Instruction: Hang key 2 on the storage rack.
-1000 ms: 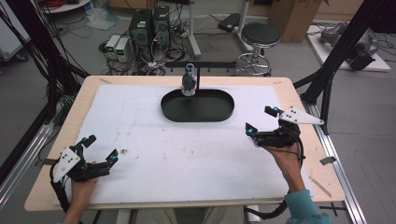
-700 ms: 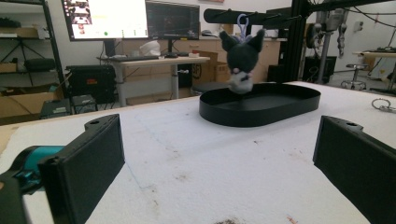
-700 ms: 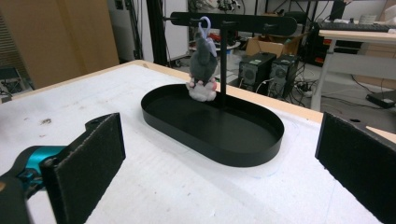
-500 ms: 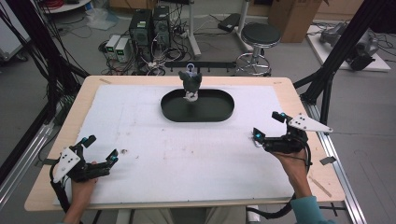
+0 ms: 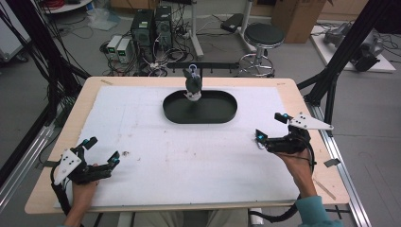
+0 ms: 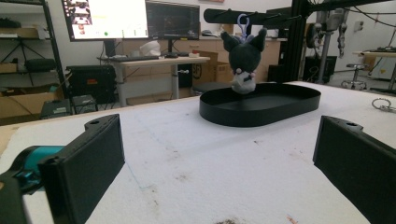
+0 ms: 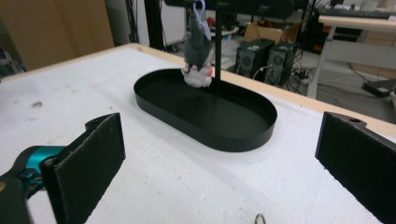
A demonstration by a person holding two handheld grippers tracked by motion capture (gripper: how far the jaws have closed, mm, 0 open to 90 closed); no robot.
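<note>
Broadly, your white foam-covered table spans the middle of the high view, bare across most of its face. Upper centre of that frame: black oval tray on the mat. Above the tray's left part hangs a dark grey plush keychain toy, pale at the bottom, lilac clip on top, hooked to a black stand's crossbar; its base looks just clear of the tray floor. Your left gripper sits lower left, jaws spread wide, nothing between them, well apart from the tray. Your right gripper sits right of centre, jaws likewise wide and empty, pointing toward the tray. Small metal ring lies on the mat at the bottom edge of the right gripper view.
</note>
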